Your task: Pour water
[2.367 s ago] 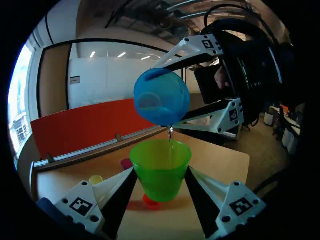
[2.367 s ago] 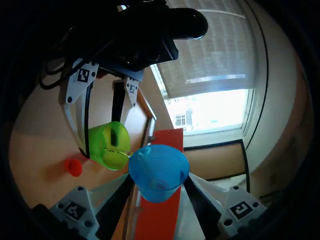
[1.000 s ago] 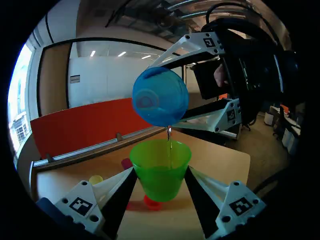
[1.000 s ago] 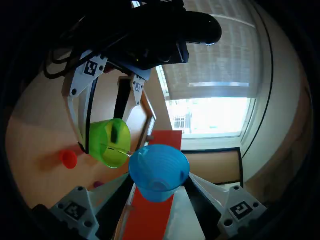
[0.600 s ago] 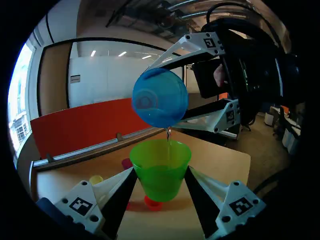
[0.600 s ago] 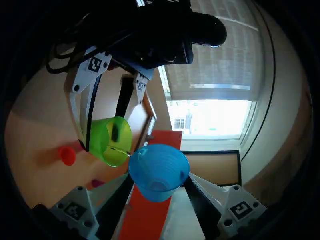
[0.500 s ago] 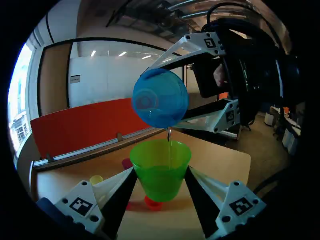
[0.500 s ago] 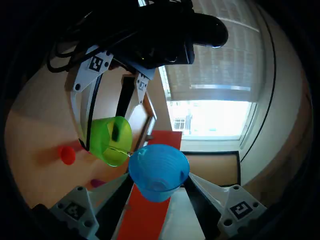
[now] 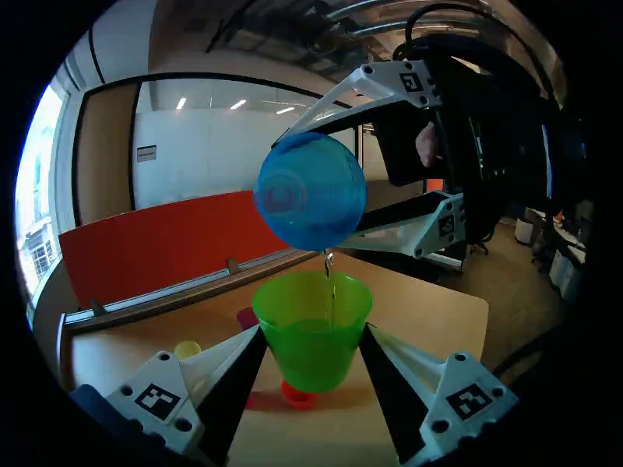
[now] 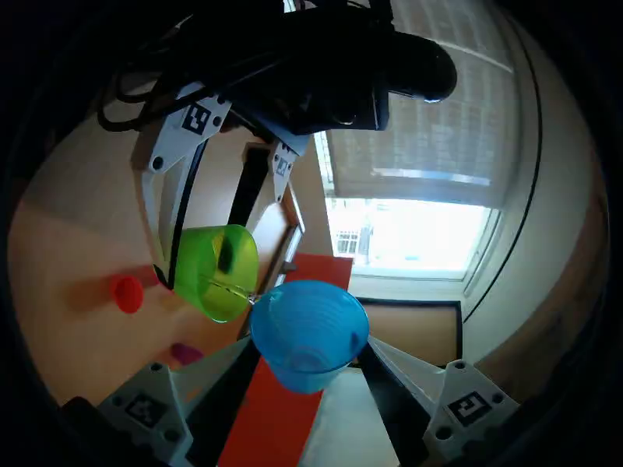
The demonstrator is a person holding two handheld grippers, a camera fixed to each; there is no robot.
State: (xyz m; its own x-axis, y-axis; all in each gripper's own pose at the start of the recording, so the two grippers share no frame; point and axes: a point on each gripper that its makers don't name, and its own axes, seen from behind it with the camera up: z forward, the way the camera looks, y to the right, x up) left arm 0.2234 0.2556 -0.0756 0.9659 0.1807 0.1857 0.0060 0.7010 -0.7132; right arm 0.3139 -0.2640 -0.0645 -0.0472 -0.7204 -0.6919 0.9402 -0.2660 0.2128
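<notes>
One trickle (image 9: pixel 330 268) — right tool's (image 10: pixel 310 346) blue cup (image 9: pixel 310 191) into left tool's (image 9: pixel 313 331) green cup (image 9: pixel 311 354).

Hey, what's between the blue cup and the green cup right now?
A thin stream of water, running from the blue cup at its lower lip down into the green cup; the left gripper view shows it.

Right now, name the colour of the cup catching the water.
The cup is green; left gripper view shows it best.
</notes>
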